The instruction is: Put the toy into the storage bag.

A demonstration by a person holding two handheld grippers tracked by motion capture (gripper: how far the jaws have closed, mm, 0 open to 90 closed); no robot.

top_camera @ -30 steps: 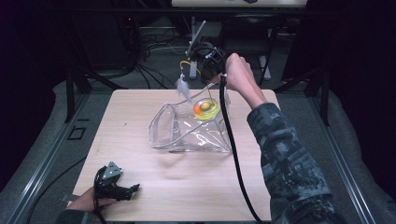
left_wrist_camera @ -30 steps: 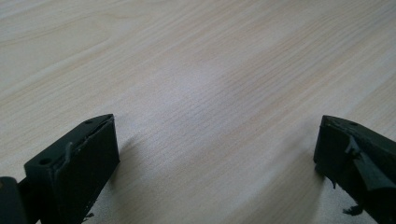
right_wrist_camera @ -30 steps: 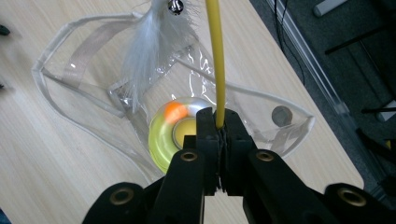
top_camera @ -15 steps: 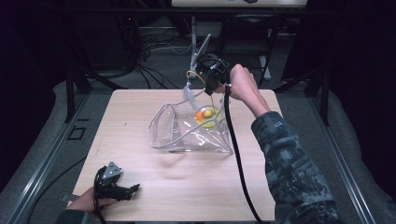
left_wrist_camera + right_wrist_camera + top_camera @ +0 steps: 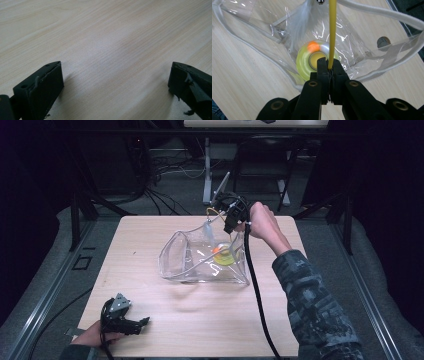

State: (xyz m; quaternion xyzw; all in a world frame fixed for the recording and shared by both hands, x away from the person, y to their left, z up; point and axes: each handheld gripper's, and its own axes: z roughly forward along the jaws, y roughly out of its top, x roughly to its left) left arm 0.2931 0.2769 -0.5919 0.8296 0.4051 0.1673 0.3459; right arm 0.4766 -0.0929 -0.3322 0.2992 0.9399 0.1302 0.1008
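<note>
My right tongs (image 5: 329, 68) are clamped on a thin yellow cord (image 5: 332, 32), holding it above a clear plastic bag (image 5: 200, 265) at the middle of the wooden worktop (image 5: 150, 320). A yellow disc toy (image 5: 312, 61) lies inside the bag. My left tongs (image 5: 142, 322) rest apart near the worktop's front left corner.

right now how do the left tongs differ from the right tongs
The left tongs rest low on the table near its front edge, jaws wide apart and empty. The right tongs hang over the clear bag, jaws shut on a yellow cord. Both are black, hand-held, with trailing cables.
</note>
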